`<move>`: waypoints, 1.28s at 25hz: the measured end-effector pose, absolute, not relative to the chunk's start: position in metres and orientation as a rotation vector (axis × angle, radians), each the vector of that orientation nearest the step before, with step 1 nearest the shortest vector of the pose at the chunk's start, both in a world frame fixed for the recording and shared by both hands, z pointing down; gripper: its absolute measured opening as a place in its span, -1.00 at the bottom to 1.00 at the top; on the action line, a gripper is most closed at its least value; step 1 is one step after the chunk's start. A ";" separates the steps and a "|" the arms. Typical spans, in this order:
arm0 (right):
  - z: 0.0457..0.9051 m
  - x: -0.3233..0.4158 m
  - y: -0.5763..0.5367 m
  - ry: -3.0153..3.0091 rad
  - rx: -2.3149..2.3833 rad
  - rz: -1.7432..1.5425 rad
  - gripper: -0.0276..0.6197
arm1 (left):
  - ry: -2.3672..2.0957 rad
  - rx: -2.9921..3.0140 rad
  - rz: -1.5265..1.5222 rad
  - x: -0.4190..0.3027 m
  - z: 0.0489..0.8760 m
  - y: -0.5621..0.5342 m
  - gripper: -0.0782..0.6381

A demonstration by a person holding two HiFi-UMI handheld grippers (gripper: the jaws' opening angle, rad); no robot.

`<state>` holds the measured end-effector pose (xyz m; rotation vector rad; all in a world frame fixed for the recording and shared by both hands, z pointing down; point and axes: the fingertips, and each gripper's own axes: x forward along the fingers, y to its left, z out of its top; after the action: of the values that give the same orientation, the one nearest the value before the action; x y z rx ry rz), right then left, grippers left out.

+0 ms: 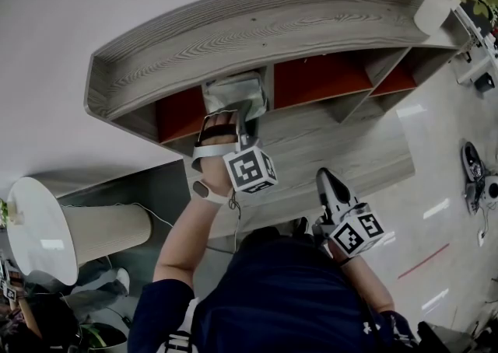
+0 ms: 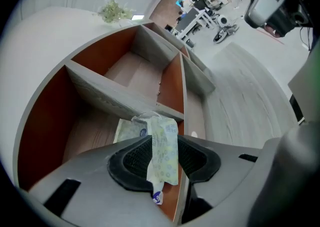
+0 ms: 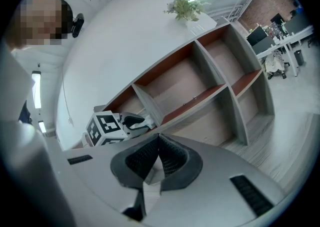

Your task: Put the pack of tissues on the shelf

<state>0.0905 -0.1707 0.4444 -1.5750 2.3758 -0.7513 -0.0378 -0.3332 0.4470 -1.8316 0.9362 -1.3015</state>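
A: The pack of tissues [image 2: 131, 130] lies in the shelf [image 2: 107, 96] compartment just ahead of our left gripper [image 2: 164, 143], its wrapper flap between the parted jaws.

B: If we back out and the flap snags a pad, we could drag it off. Our right gripper [image 3: 159, 146], closed and empty, hangs behind.

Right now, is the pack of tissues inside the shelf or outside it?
Partly inside: the pack of tissues rests in the shelf's compartment, its near end between the left gripper's open jaws.
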 end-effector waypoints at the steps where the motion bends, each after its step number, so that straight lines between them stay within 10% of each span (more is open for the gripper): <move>1: 0.445 0.091 -0.170 2.375 -1.572 -0.753 -0.88 | 0.923 -1.859 -1.305 -0.037 0.448 -0.331 -0.34; 10: 0.446 0.093 -0.163 2.381 -1.560 -0.771 -0.88 | 0.860 -1.853 -1.183 -0.013 0.439 -0.318 0.19; 32: 0.427 0.069 -0.157 2.499 -1.396 -0.709 -0.88 | 1.349 -2.233 -0.693 -0.057 0.392 -0.197 -0.20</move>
<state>0.0688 -0.1568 0.4274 -1.3961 2.4986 -0.7086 -0.0568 -0.1969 0.3916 -2.2332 1.3493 -0.6932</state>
